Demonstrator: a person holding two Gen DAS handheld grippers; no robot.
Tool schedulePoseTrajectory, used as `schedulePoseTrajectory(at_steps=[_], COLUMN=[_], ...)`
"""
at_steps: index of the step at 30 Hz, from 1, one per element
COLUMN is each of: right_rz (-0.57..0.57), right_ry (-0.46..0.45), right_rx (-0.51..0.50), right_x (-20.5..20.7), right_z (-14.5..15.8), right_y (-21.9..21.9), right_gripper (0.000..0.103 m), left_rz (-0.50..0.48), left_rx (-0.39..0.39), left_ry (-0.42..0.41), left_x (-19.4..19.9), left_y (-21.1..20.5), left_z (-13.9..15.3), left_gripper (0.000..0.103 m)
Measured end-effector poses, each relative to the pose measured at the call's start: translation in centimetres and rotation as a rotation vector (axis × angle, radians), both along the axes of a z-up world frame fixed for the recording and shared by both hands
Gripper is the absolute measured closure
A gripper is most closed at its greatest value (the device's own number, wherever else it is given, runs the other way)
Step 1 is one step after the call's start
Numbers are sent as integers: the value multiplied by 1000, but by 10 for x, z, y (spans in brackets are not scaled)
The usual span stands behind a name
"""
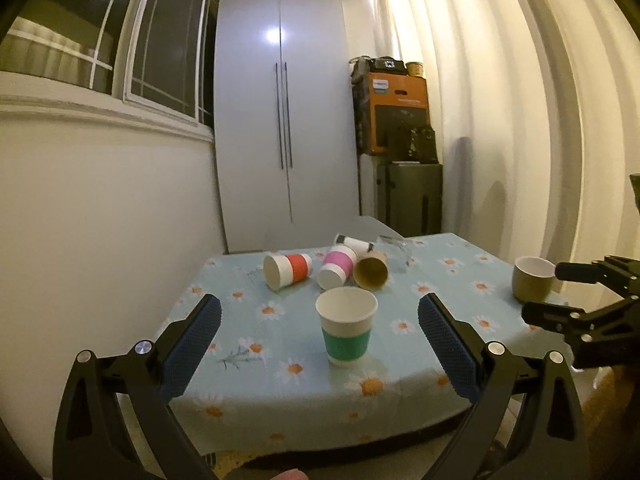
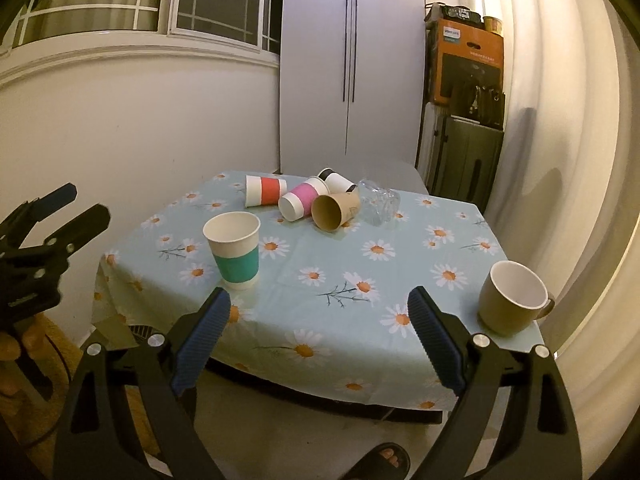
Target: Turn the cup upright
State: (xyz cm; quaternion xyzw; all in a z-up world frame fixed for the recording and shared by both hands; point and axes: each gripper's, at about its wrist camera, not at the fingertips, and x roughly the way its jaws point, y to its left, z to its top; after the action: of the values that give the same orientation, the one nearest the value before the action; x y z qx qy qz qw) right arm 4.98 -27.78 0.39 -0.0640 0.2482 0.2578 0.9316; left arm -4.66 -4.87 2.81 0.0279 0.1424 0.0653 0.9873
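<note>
Facing the worktop (image 2: pixel 400 280) in its daisy cloth, we hold two grippers, left gripper (image 1: pixel 319 322) and right gripper (image 2: pixel 319 314), both spread wide and holding nothing. We count seven cups. One green-banded cup (image 2: pixel 234 250) stands upright at 10 o'clock. One olive mug (image 2: pixel 510 298) stands at 3 o'clock. Five lie tipped at 12: red-banded cup (image 2: pixel 264 191), pink-banded cup (image 2: pixel 302 199), black-banded cup (image 2: pixel 338 180), brown cup (image 2: pixel 334 209), glass (image 2: pixel 378 202).
</note>
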Motion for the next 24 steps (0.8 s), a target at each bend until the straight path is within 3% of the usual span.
schedulePoseTrajectory(at_steps=[9, 19, 24], right_rz=[-10, 6, 11], right_ry=[-17, -63, -64], right_rx=[0, -9, -6], right_x=[-22, -38, -38], right_z=[0, 3, 4], right_y=[4, 13, 14], right_gripper=[13, 12, 12], left_rz=[-51, -56, -43], left_rx=[-46, -1, -23], left_ry=[41, 29, 40], left_x=[-26, -31, -26], left_y=[14, 5, 7], left_z=[-10, -11, -12], left_gripper=[7, 7, 7])
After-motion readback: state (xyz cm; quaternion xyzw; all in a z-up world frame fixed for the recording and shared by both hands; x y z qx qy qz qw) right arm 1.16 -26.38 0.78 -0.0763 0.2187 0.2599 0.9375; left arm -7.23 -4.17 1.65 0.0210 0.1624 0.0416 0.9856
